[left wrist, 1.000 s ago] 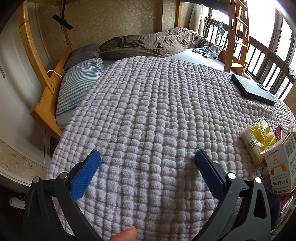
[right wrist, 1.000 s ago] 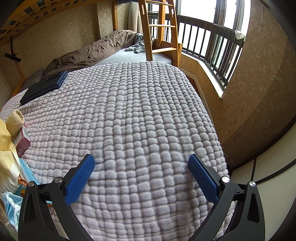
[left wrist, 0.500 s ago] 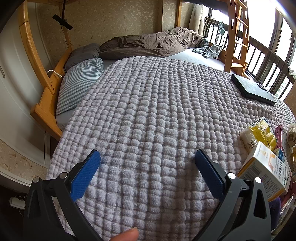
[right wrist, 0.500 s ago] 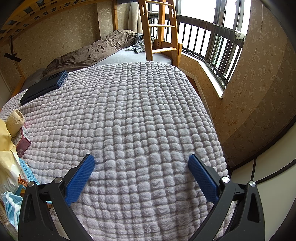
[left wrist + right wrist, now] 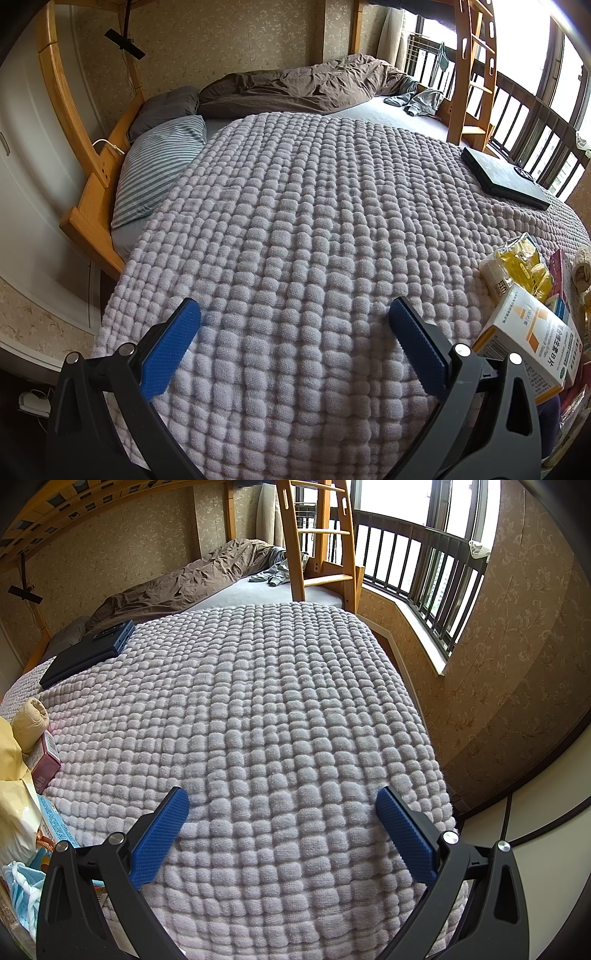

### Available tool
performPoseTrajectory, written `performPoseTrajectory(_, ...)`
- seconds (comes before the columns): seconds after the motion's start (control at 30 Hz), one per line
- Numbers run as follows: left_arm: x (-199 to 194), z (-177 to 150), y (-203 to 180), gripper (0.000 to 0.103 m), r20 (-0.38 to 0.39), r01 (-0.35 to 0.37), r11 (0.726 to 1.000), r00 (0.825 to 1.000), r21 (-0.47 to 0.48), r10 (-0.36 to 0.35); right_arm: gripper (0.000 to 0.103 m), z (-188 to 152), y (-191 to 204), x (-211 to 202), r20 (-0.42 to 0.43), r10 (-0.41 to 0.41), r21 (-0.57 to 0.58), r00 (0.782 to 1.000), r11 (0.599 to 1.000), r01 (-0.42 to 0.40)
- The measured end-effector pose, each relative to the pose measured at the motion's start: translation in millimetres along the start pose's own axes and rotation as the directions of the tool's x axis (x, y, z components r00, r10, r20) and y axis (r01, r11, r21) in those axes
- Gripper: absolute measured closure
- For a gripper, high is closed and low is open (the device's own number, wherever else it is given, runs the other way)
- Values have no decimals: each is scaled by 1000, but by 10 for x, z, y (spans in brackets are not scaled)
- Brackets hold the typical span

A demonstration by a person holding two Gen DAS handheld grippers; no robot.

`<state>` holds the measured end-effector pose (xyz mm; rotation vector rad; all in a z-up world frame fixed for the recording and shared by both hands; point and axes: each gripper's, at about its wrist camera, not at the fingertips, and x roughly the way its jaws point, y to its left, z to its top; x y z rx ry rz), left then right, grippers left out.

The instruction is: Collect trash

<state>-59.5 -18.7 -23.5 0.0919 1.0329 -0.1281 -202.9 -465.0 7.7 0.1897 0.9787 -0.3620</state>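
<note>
Trash lies in a heap on a lilac bubble-weave blanket [image 5: 295, 229]. In the left wrist view the heap is at the right edge: a white and orange carton [image 5: 532, 343] lying on its side, a yellow snack bag [image 5: 517, 262] and a maroon box [image 5: 559, 267]. In the right wrist view the heap is at the left edge: the maroon box [image 5: 44, 760], a beige crumpled bag [image 5: 31, 720], a blue packet [image 5: 55, 823]. My left gripper [image 5: 293, 317] and right gripper [image 5: 280, 805] both stand open over bare blanket, holding nothing.
A black laptop [image 5: 502, 177] lies on the blanket beyond the heap. A striped pillow [image 5: 159, 166] and a brown duvet [image 5: 306, 88] sit at the head. A wooden ladder [image 5: 317, 539] and dark window railing [image 5: 424, 565] bound the far side.
The white and orange carton tipped from upright onto its side and shifted left in the left wrist view. A fingertip at the bottom edge is gone. The right wrist view is unchanged.
</note>
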Motion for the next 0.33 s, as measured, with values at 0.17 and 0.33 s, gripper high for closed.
performPoseTrajectory(0.17, 0, -1, 1, 1, 0, 0, 1000, 1000, 0, 0, 4, -2, -1, -1, 0, 0, 0, 1000, 1000, 0)
performPoseTrajectory(0.33, 0, 1, 0, 1, 0, 0, 1000, 1000, 0, 0, 4, -4, -3, -4, 0, 0, 0, 1000, 1000, 0)
